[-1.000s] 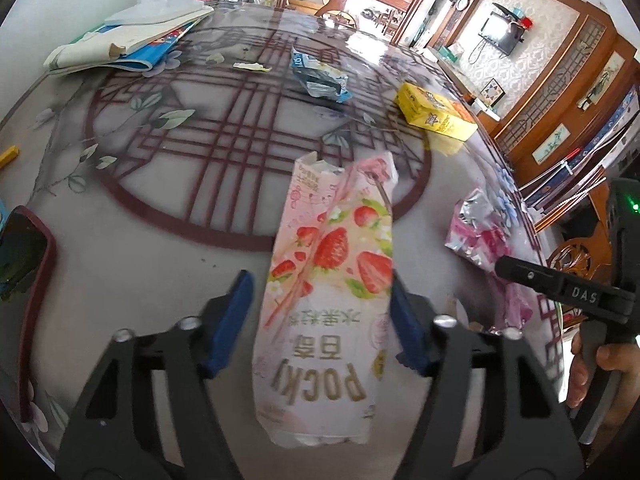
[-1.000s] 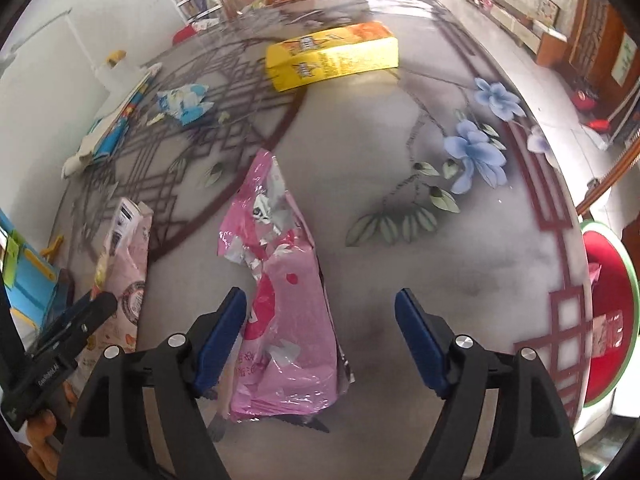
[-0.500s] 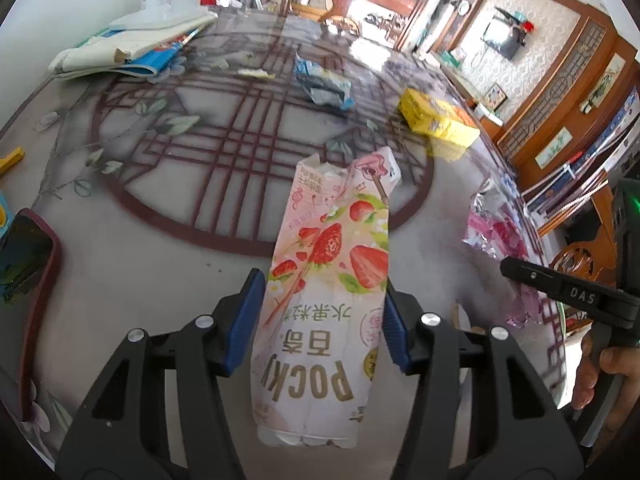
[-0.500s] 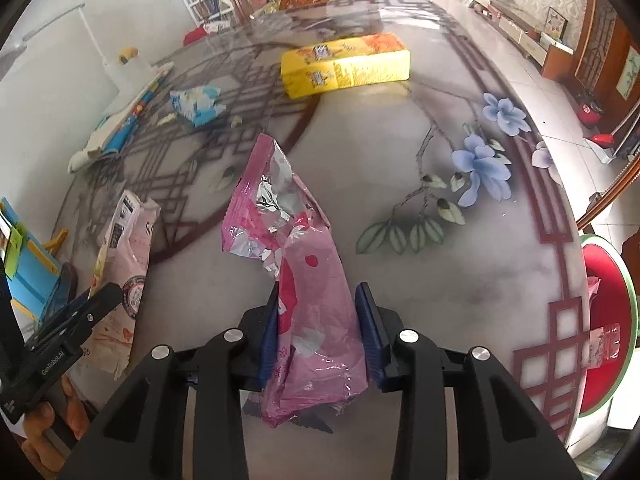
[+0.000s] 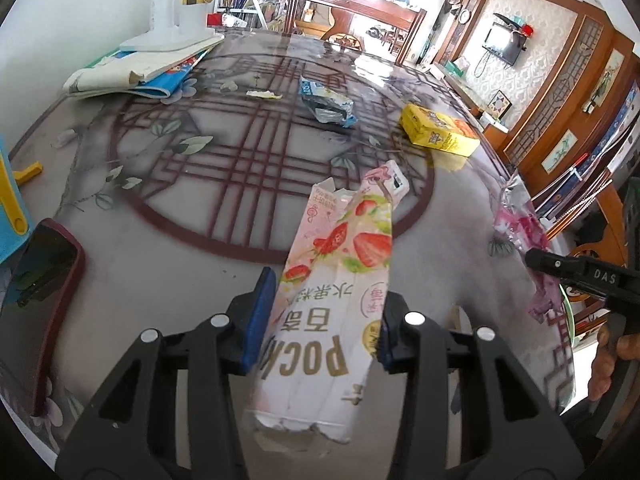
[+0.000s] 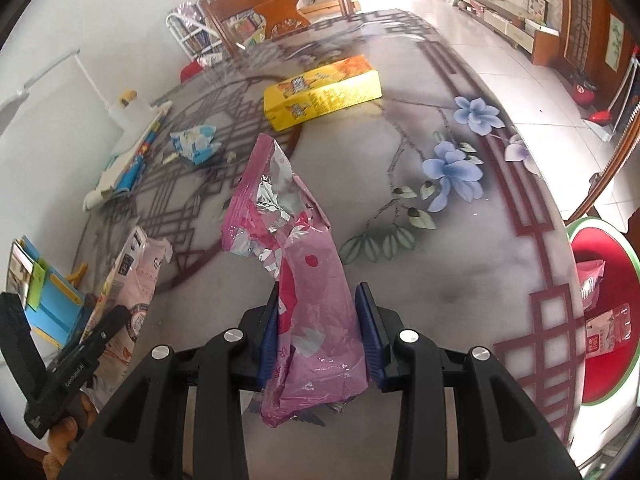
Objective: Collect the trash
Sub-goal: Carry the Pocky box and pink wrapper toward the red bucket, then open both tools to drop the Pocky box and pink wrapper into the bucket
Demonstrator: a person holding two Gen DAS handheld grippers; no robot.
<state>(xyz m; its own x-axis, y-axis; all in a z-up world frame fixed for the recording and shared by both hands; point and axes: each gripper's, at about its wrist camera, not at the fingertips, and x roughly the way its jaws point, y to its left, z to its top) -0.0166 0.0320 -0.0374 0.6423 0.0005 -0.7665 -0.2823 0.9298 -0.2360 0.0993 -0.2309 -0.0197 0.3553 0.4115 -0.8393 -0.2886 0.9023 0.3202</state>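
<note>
Glass tabletop (image 5: 168,264): left gripper (image 5: 322,320) just closed on Pocky box (image 5: 340,280), right gripper (image 6: 316,332) clamps pink wrapper (image 6: 296,248); lift both straight, keep grips firm.

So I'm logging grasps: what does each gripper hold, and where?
Left gripper: Pocky box, across its lower half. Right gripper: pink wrapper, near its bottom end.

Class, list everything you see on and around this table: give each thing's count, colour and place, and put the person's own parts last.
Pocky box: 1, pink-white, between left jaws.
Foil wrapper: 1, pink, between right jaws.
Yellow carton: 1, far table.
Blue wrapper: 1, crumpled, mid-table.
Paper scrap: 1, pale, beside it.
Booklets: stack, white-blue, far left.
Lamp base: 1, white, on booklets.
Bin: 1, red, right of table, packets inside.
Table: 1, grey, floral.
Left hand-held gripper: closing on box.
Right hand-held gripper: shut on wrapper.
</note>
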